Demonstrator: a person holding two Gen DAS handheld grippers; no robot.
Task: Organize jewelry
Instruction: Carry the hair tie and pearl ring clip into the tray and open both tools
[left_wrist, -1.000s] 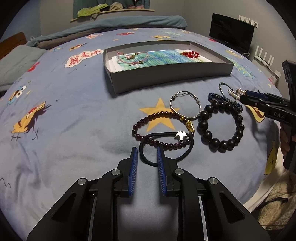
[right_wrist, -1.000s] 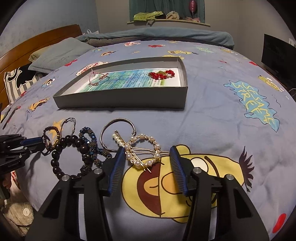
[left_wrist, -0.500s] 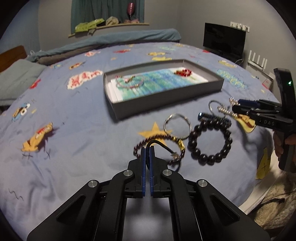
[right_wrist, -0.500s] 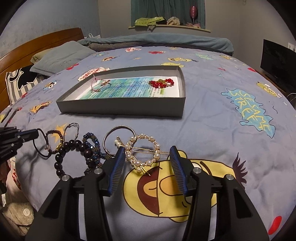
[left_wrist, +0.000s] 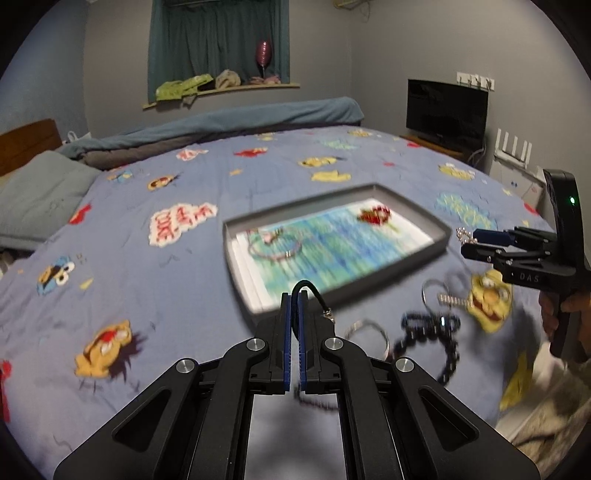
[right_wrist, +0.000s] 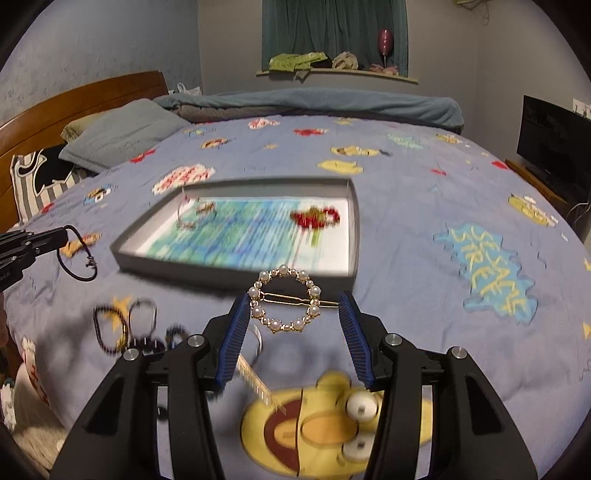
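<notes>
Blue-padded fingers (left_wrist: 286, 321) of the left hand-held gripper (left_wrist: 294, 300) are pressing together on a black hair tie (left_wrist: 314, 291). A second ago that tie was lying on the bed (left_wrist: 147, 288). Now it is hanging clear of the cover, its small metal charm dangling.

In the right wrist view, the right hand-held gripper (right_wrist: 293, 306) is clamping a round pearl hair clip (right_wrist: 284, 303) across its gold pin. The clip was resting on the bedspread half a second ago and is now riding in the air between the jaws. Both pieces are staying sharp while the bedding is blurring, so both lifts appear secure. Carrying them to the tray looks like the next step.

Beyond the grippers, one shallow grey tray (left_wrist: 369, 286) is sitting on the bed. It is holding two pieces: a red beaded piece (left_wrist: 375, 215) and a thin bracelet (left_wrist: 275, 245).

On the cover near the tray, loose jewelry is waiting: a dark beaded bracelet (right_wrist: 107, 326), a silver ring (right_wrist: 142, 314), black beads (right_wrist: 147, 345), a silver hoop (right_wrist: 257, 338) and a gold bar clip (right_wrist: 255, 380). Blur is making that count of five uncertain.
</notes>
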